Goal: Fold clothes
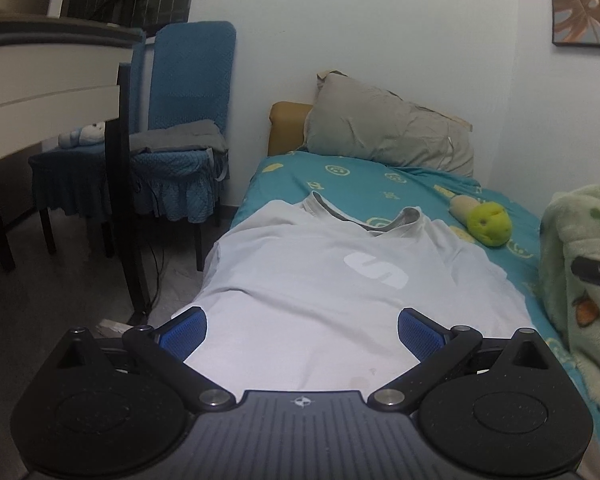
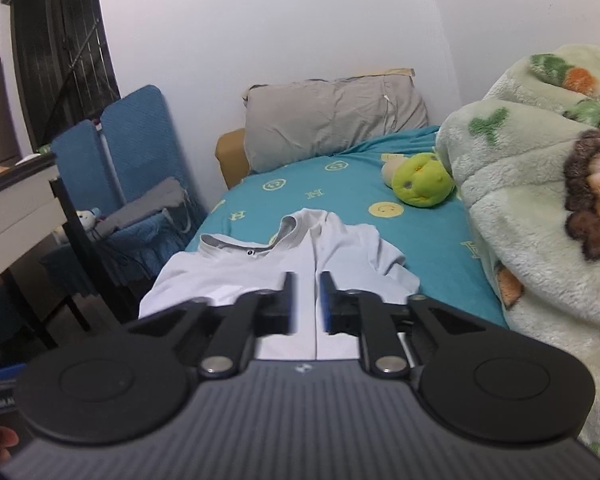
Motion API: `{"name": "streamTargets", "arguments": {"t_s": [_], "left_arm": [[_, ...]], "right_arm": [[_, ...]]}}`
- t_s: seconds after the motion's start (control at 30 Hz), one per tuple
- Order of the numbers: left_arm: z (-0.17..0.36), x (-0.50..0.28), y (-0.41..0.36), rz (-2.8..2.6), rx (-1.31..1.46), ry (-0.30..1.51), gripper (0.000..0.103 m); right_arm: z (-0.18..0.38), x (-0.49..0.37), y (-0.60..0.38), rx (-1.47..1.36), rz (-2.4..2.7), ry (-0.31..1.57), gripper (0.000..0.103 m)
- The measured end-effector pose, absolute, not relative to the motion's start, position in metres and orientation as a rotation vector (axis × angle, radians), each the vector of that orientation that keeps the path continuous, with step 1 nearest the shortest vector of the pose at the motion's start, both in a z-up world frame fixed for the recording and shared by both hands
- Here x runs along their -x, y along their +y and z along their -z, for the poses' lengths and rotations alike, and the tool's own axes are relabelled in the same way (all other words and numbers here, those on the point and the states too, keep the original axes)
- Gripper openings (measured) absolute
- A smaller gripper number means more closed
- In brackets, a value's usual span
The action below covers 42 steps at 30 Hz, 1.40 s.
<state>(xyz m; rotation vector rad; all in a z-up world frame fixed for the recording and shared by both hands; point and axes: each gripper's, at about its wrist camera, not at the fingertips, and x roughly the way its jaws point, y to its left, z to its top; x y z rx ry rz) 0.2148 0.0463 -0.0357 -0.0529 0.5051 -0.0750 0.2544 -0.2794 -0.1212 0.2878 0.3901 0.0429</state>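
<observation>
T-shirt (image 1: 320,280), white with a grey collar, lies spread on the teal bed sheet (image 1: 372,184), its left side draping over the bed's edge. Your left hand-held gripper (image 1: 302,330) hovers low over its hem, jaws wide and holding nothing. Your right hand-held gripper (image 2: 308,300) has its jaws narrowed to a slim gap over a fold; whether they pinch cloth is unclear. The near hem is hidden.

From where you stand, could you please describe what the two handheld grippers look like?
Both match. The left gripper and right gripper each have a ribbed dark-grey body with a small white emblem, two round black discs at the sides, black linkage arms with silver pivot pins, and jaws faced with textured blue pads. No cables or sleeves show.
</observation>
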Motion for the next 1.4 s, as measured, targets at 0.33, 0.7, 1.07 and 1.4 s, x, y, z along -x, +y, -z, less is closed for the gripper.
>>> {"name": "streamTargets", "arguments": {"t_s": [0.33, 0.7, 1.07, 1.4], "left_arm": [[0.040, -0.213, 0.031, 0.110, 0.014, 0.518, 0.103], [0.056, -0.215, 0.036, 0.052, 0.033, 0.562, 0.103], [0.082, -0.243, 0.020, 0.083, 0.028, 0.621, 0.103], [0.112, -0.279, 0.036, 0.085, 0.130, 0.685, 0.103]], "right_arm": [[0.137, -0.263, -0.271, -0.266, -0.044, 0.403, 0.103], [0.165, -0.310, -0.305, -0.448, 0.012, 0.431, 0.056], [0.220, -0.368, -0.366, -0.898, 0.101, 0.488, 0.037], [0.250, -0.396, -0.369, -0.830, 0.217, 0.439, 0.072]]}}
